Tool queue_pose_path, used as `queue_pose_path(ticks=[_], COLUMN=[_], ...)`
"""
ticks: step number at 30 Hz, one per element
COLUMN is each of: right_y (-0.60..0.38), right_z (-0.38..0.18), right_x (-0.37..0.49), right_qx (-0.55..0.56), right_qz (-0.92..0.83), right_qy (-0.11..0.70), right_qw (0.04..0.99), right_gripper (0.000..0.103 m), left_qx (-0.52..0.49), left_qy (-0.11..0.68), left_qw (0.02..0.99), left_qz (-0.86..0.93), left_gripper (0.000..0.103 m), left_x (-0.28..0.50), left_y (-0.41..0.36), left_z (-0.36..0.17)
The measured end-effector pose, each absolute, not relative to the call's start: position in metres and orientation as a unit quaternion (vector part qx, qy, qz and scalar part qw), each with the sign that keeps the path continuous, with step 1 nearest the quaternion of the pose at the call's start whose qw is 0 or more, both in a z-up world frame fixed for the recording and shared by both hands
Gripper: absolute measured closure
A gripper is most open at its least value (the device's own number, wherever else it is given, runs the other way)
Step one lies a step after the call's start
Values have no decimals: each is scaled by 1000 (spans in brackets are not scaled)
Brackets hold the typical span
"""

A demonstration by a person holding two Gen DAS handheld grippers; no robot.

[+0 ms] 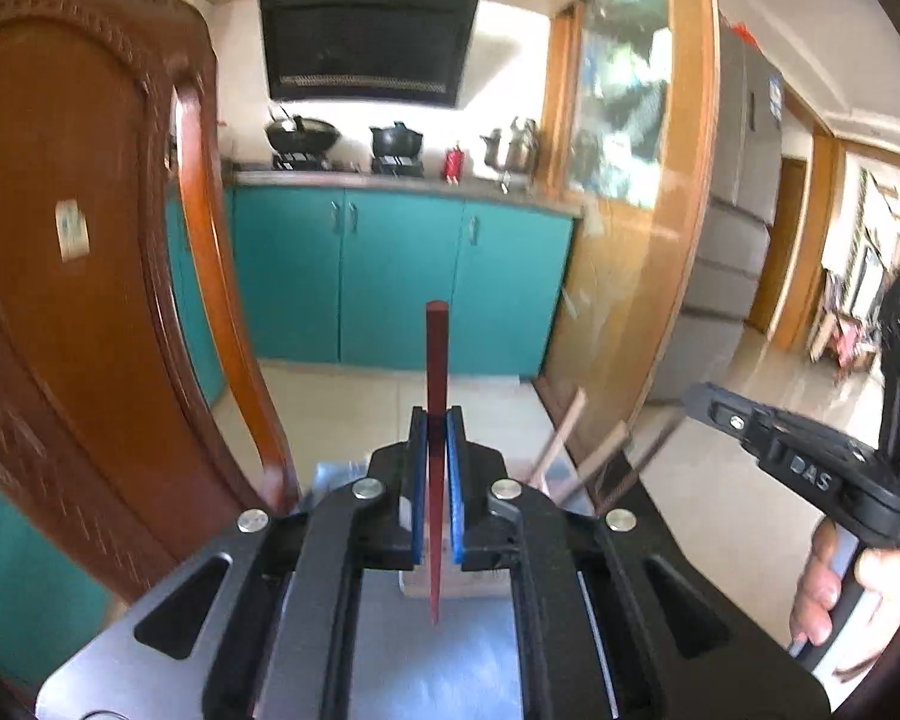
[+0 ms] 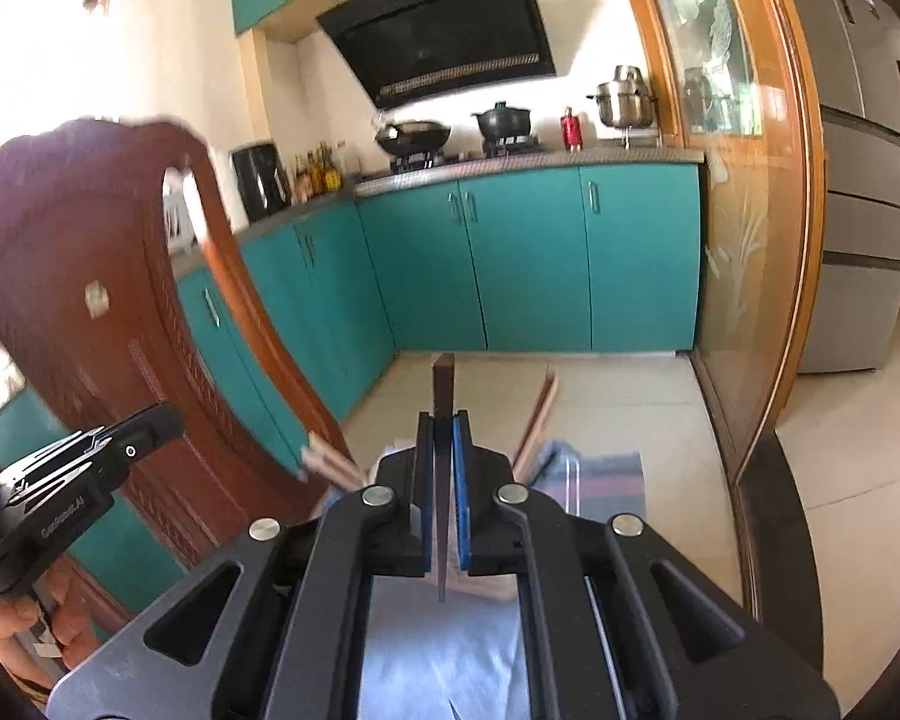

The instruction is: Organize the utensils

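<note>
My left gripper (image 1: pixel 437 415) is shut on a red chopstick (image 1: pixel 436 354) that stands upright between the blue pads, with its thin tip hanging below them. My right gripper (image 2: pixel 443 420) is shut on a dark brown chopstick (image 2: pixel 442 384), held upright the same way. Several light wooden chopsticks (image 1: pixel 561 438) slant up from behind the left gripper's body, and what holds them is hidden. In the right wrist view, more pale chopsticks (image 2: pixel 537 423) lean out beside the fingers. Each gripper shows in the other's view, held by a hand (image 1: pixel 822 588).
A carved wooden chair back (image 1: pixel 90 252) stands close on the left, also seen in the right wrist view (image 2: pixel 90 252). A pale blue cloth (image 2: pixel 438 654) lies below the grippers. Teal kitchen cabinets (image 1: pixel 390 270), a stove with pots and a glass-panelled wooden partition (image 2: pixel 744 240) lie ahead.
</note>
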State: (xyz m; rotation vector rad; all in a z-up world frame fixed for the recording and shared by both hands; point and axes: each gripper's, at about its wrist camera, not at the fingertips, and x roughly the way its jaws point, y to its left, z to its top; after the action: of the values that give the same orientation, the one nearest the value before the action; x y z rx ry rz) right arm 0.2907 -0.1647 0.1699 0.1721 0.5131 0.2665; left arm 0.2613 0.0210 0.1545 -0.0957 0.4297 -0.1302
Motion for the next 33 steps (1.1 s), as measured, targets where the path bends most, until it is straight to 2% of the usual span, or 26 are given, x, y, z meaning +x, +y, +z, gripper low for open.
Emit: queue_pose_path(ticks=[5, 9, 17, 25, 26, 30, 31, 32, 33], right_y=[-171, -171, -158, -162, -164, -169, -169, -171, -173], right_z=[199, 200, 144, 98, 95, 92, 93, 97, 100], right_x=[300, 310, 339, 349, 348, 341, 336, 328, 321], right_qx=[94, 91, 60, 58, 62, 67, 64, 61, 62], right_qz=[108, 91, 81, 72, 72, 74, 71, 66, 64], right_qy=[207, 187, 207, 242, 246, 248, 245, 239, 233], right_qw=[968, 974, 973, 966, 965, 964, 965, 967, 968], right_gripper=[96, 96, 96, 96, 96, 95, 89, 86, 75], left_qx=[-91, -103, -50, -36, -38, -38, -36, -33, -30], left_qy=[157, 137, 193, 247, 250, 244, 239, 232, 225], left_qw=[982, 984, 979, 968, 967, 968, 970, 972, 973], left_qz=[-58, -44, -33, -34, -37, -36, -35, -32, -29], left_gripper=[96, 96, 96, 96, 94, 68, 64, 56, 43], left_x=[283, 305, 361, 378, 376, 361, 353, 344, 335], left_y=[28, 21, -13, -21, -21, -19, -18, -18, -17], left_z=[177, 176, 112, 60, 57, 58, 60, 64, 67])
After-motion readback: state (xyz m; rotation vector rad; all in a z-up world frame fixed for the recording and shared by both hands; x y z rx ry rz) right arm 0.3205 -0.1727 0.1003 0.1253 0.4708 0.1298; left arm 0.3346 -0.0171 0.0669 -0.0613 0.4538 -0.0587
